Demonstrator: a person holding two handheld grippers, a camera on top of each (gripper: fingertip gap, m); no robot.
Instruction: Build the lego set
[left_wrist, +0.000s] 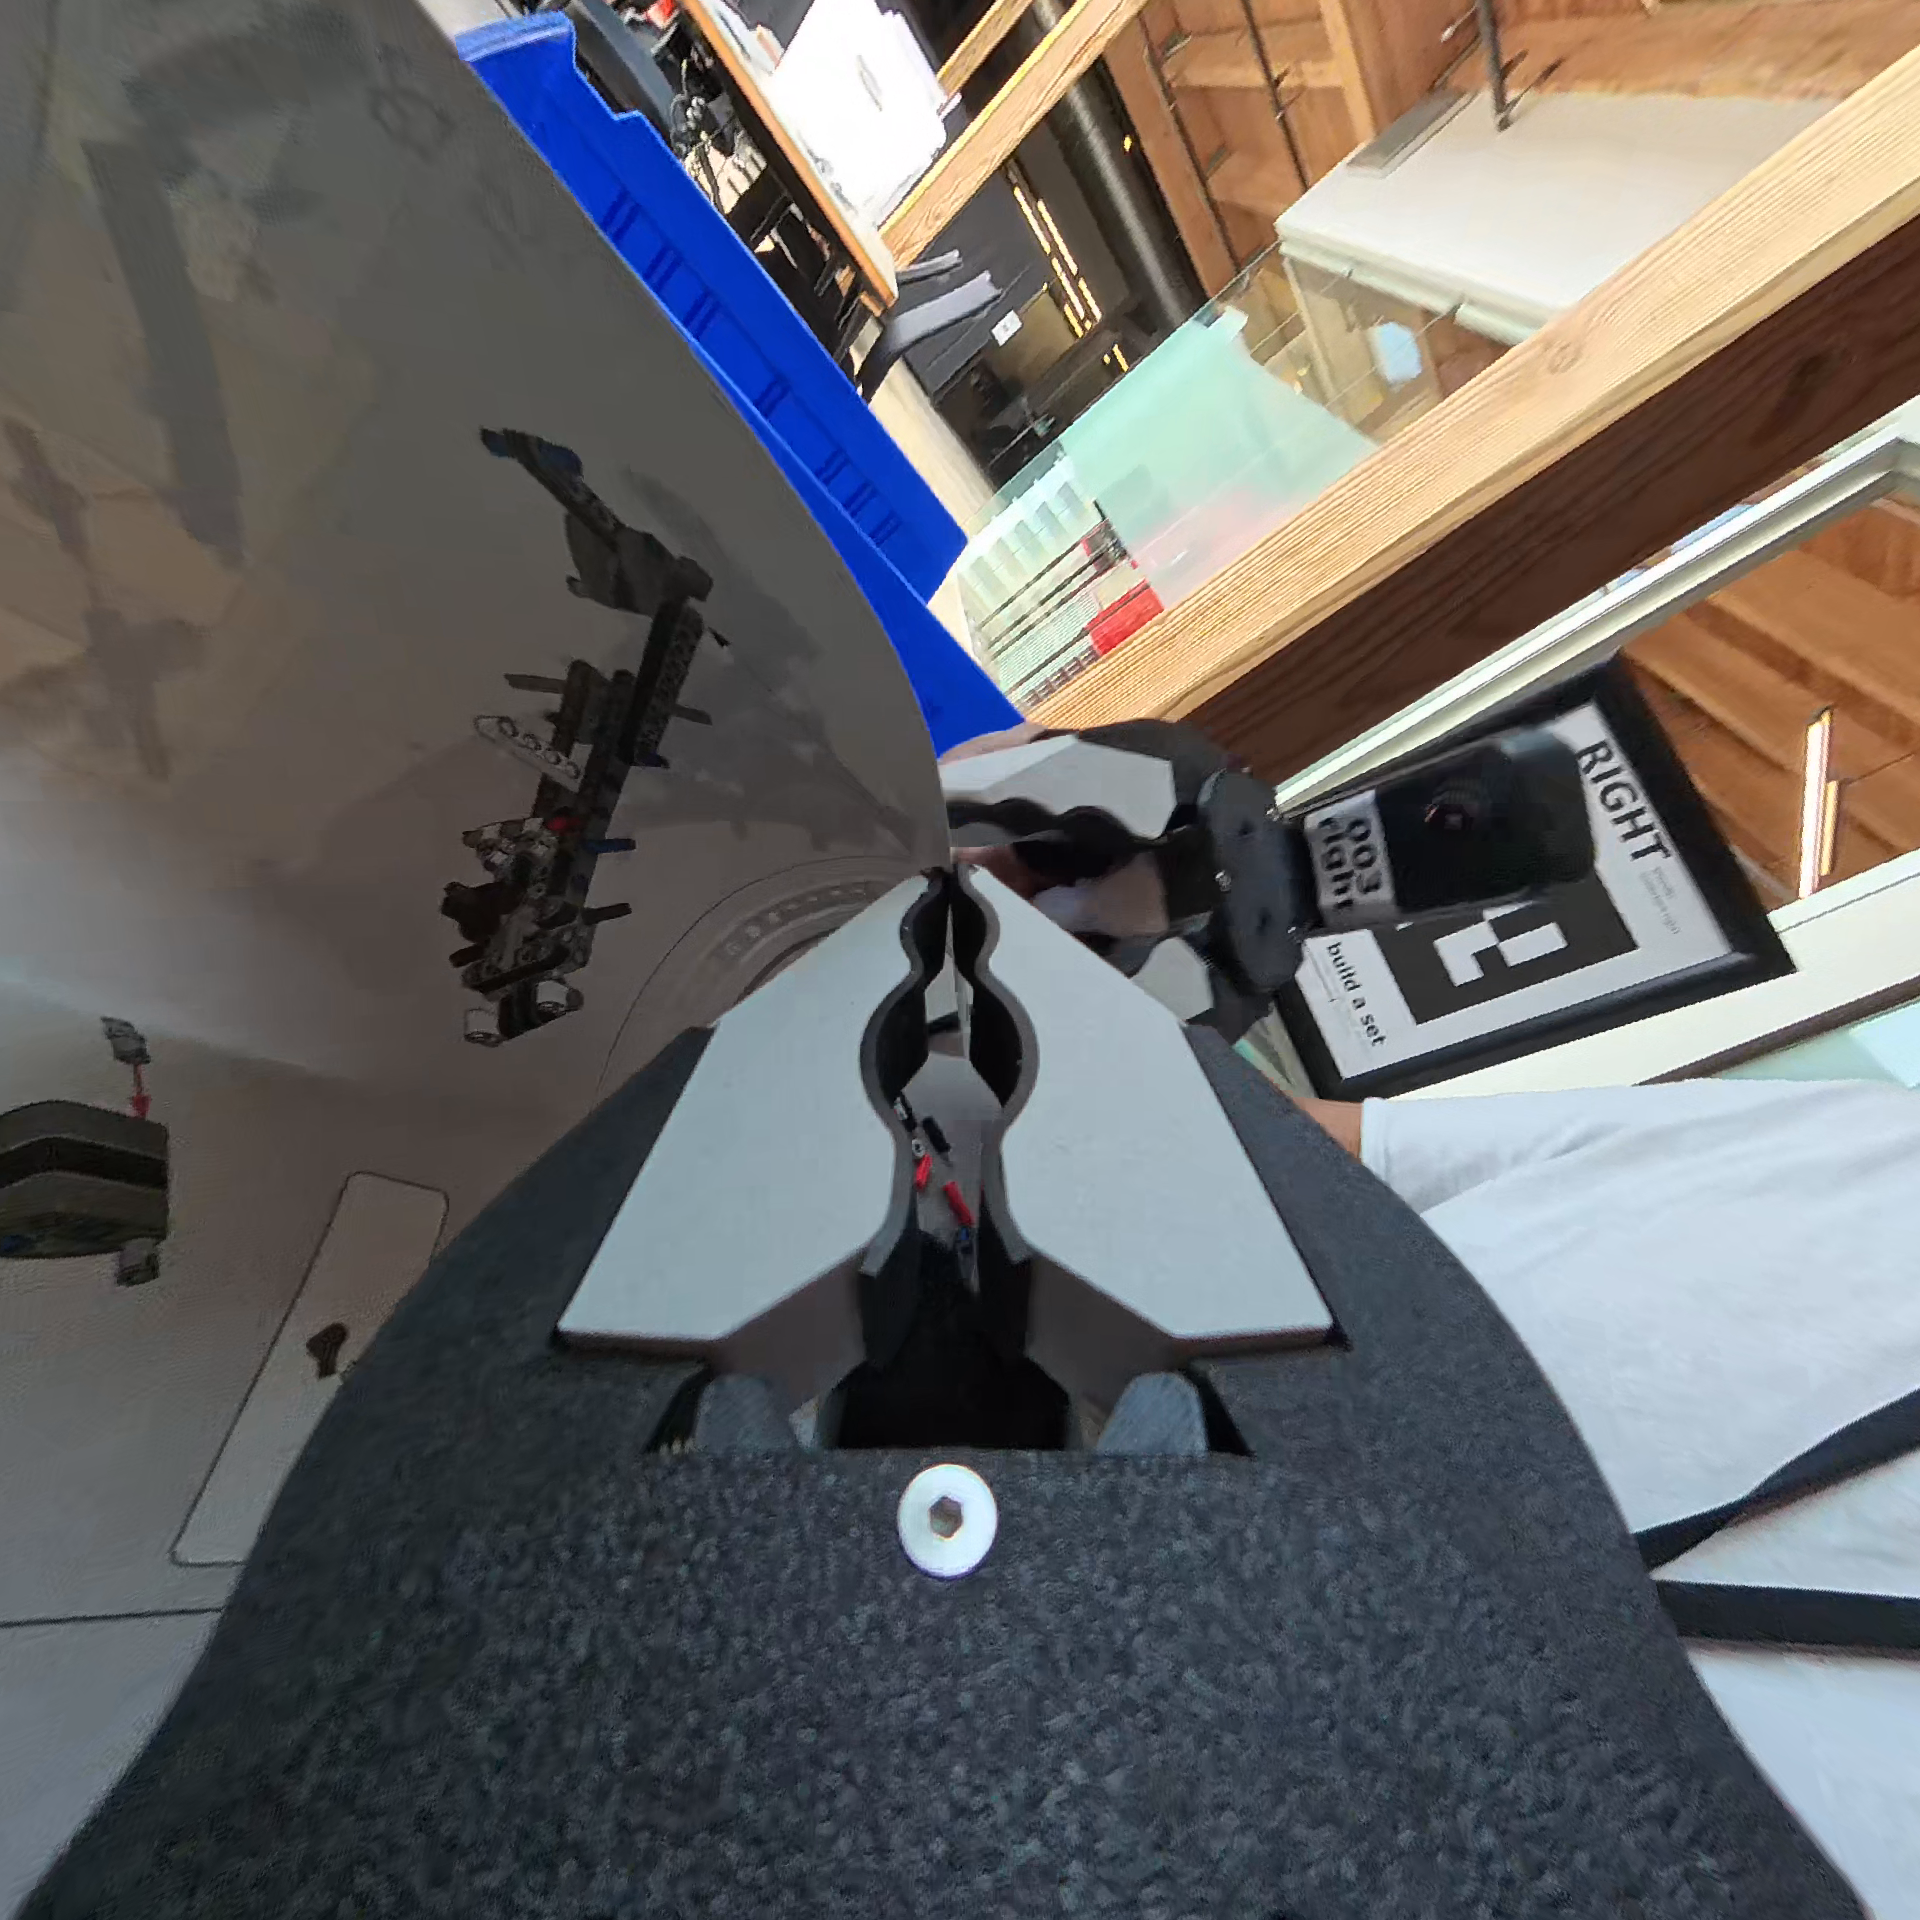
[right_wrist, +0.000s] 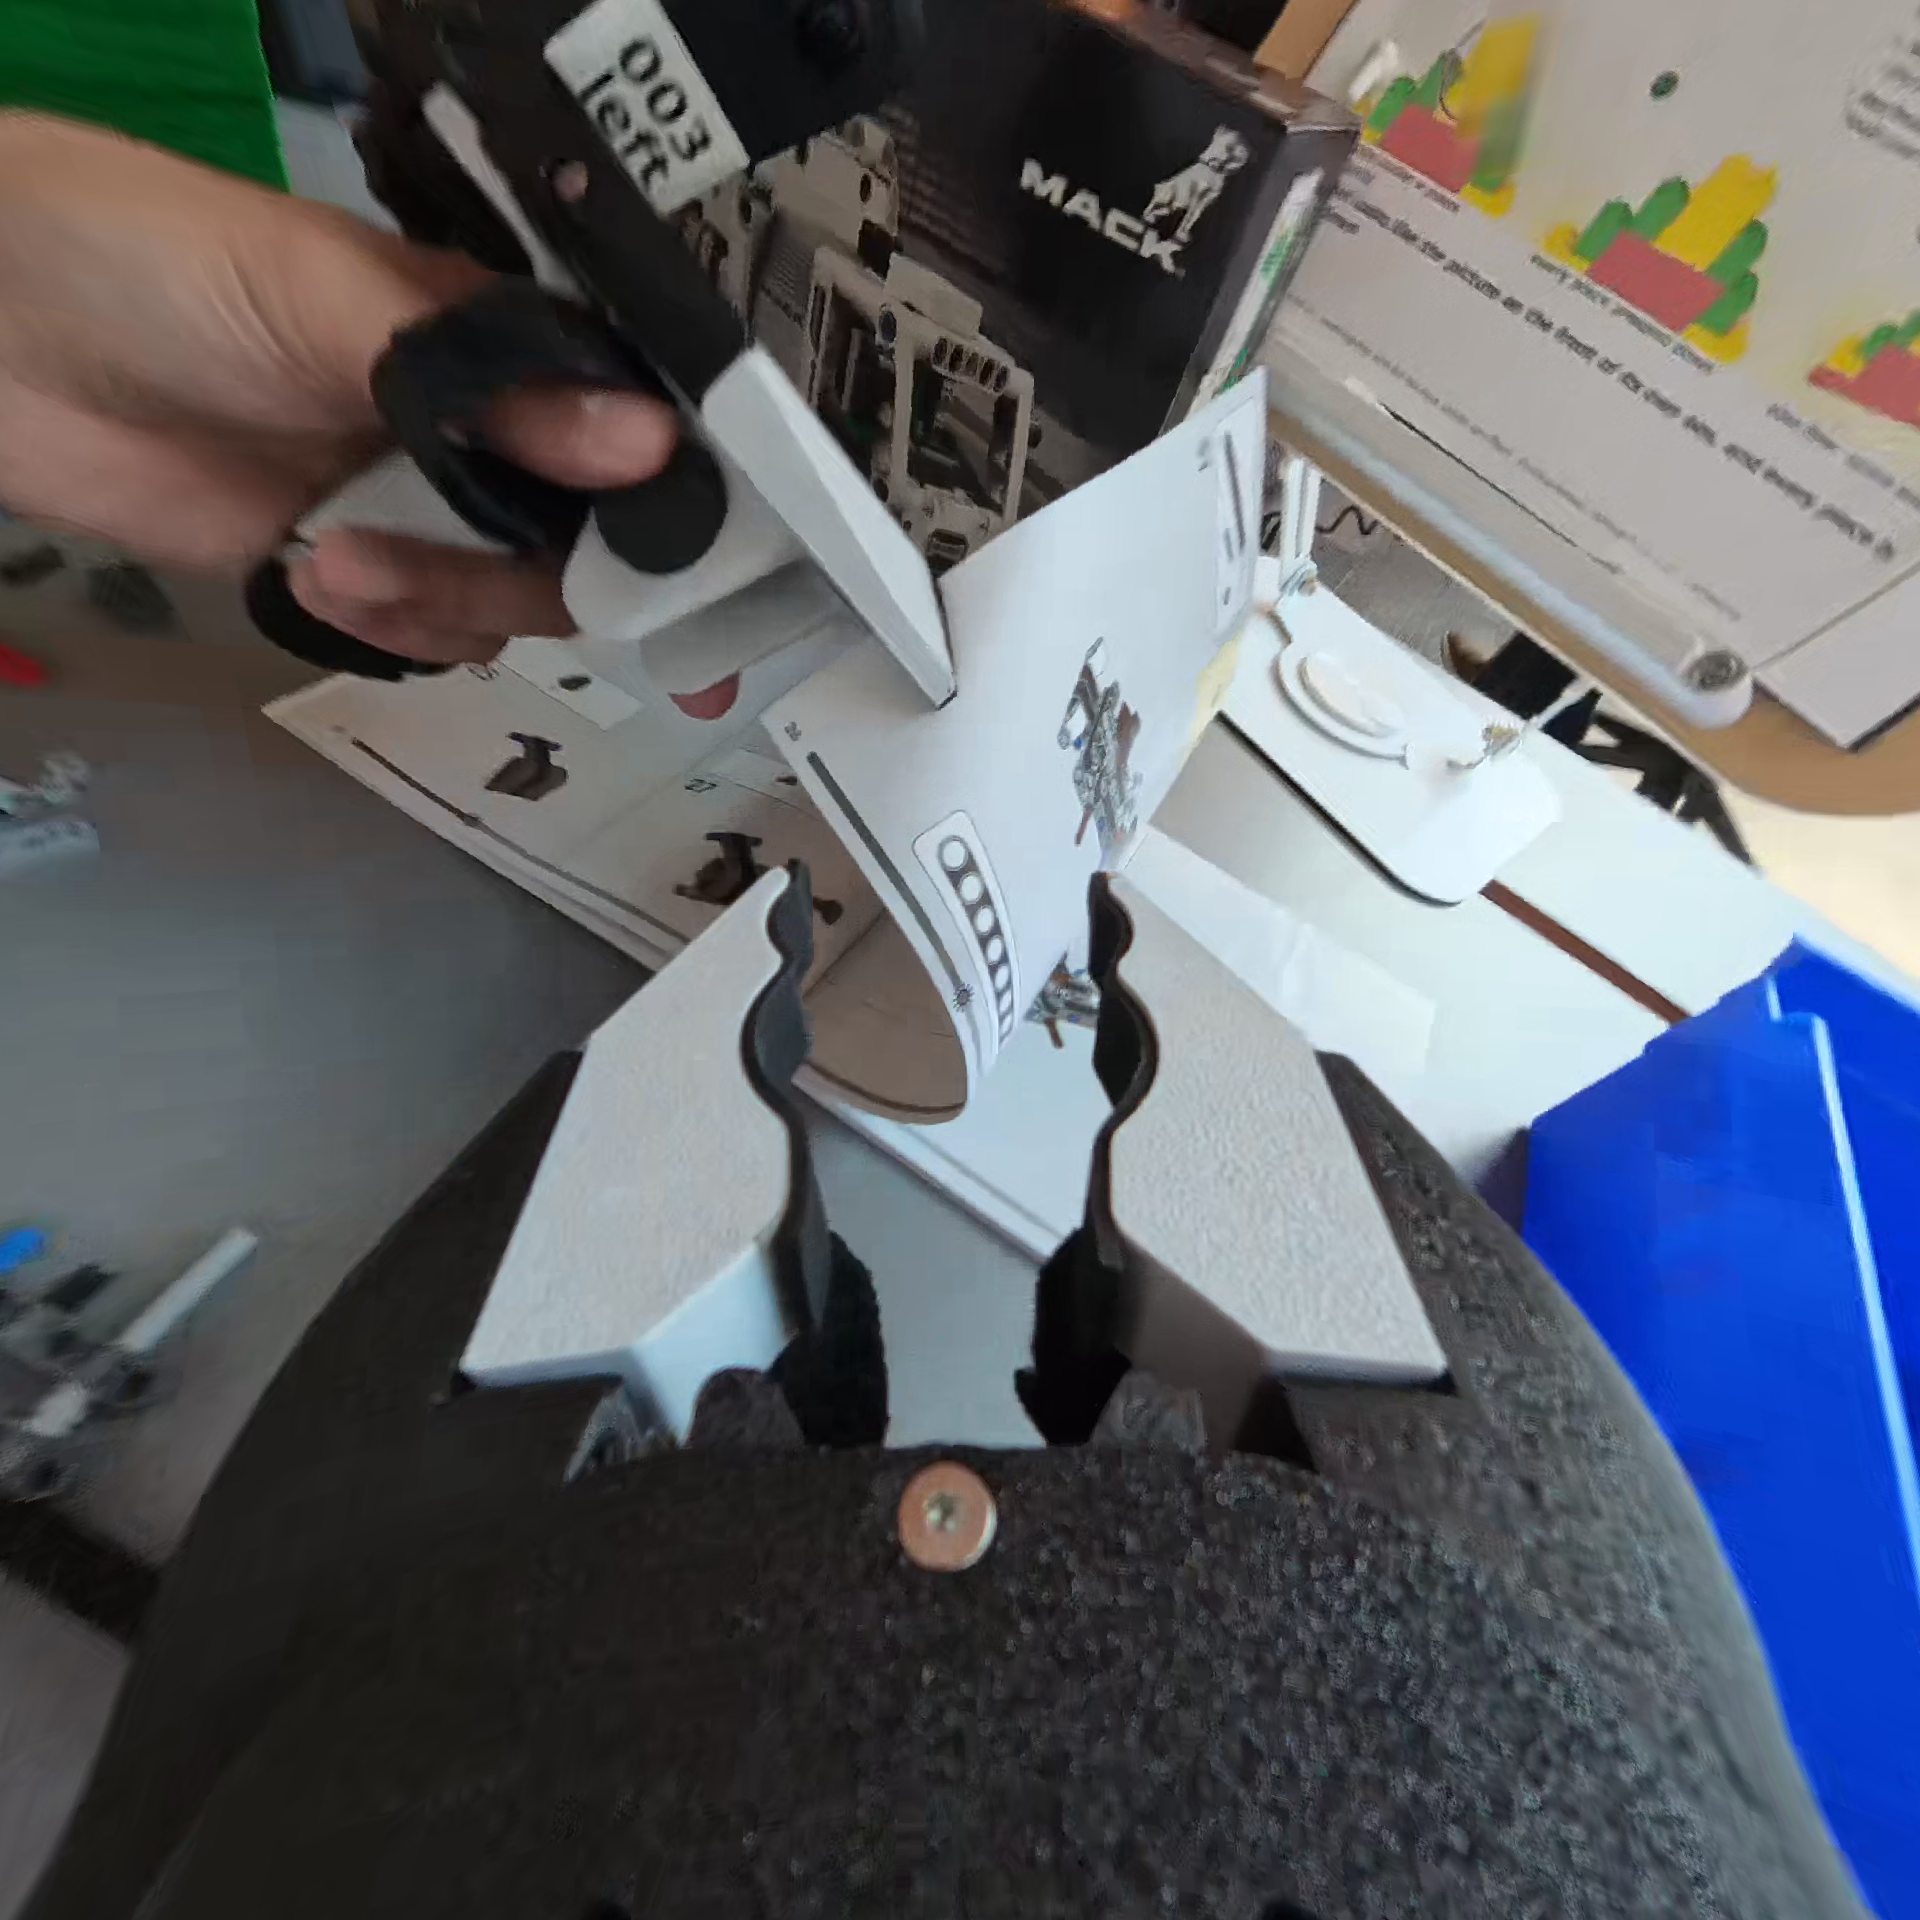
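Observation:
My left gripper (left_wrist: 948, 883) is shut on the edge of a white instruction-booklet page (left_wrist: 416, 520), which curves up to its left with printed pictures of a brick model. The right wrist view shows the same pinch: the left gripper (right_wrist: 940, 691), held by a hand (right_wrist: 208, 364), lifts the page (right_wrist: 1039, 727) off the open booklet (right_wrist: 582, 769) on the table. My right gripper (right_wrist: 943, 883) is open. The curled lower part of the page lies between its fingers, and the pads do not press on it. In the left wrist view the right gripper (left_wrist: 1039, 821) sits just beyond my shut tips.
A black box (right_wrist: 1039, 260) stands behind the booklet. A blue bin (right_wrist: 1714, 1299) is at the right, also in the left wrist view (left_wrist: 727, 312). A white flat stand (right_wrist: 1403, 748), a board with coloured brick pictures (right_wrist: 1662, 260) and loose parts (right_wrist: 62, 1351) are around. The grippers are tip to tip, or close to it.

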